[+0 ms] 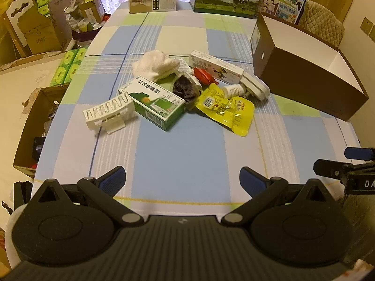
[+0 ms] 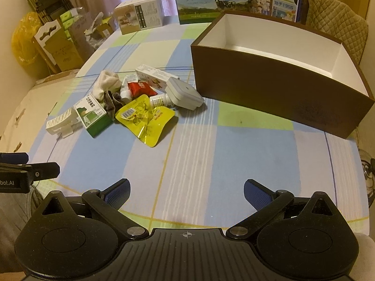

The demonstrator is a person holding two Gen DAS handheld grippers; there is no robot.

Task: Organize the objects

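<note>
Table with checked cloth [image 1: 182,154]: holds one heap of loose items near its middle and one open brown box [image 2: 269,89], white inside and empty so far as the right wrist view shows, standing to the right of the heap and near it. Heap, left to right in the left wrist view: white ridged plastic holder [image 1: 106,114]; green medicine carton [image 1: 155,103] touching it; white sock [image 1: 157,65] behind the carton; dark grey sock [image 1: 186,89] against the carton's right end; red packet [image 1: 204,75]; long white medicine box [image 1: 215,66] at the back; small white bottle [image 1: 233,90] lying on its side; white plug-in device [image 1: 254,85] nearest the brown box; yellow foil pouch [image 1: 226,109] at the front, partly over the bottle's foot. Left gripper [image 1: 182,181]: fingers spread wide, nothing between them, hovering over bare cloth well short of the heap. Right gripper [image 2: 186,193]: likewise spread and empty, over the near edge of the table, facing the gap between heap and box. Step in hand, as judged: the start, nothing yet placed in the box, both tools at the approach. Next move calls for choosing an outlying item, most likely the pouch or the plug-in device for the right tool, the holder or carton for the left, descending with fingers straddling it, closing, then carrying it over the box wall.
</note>
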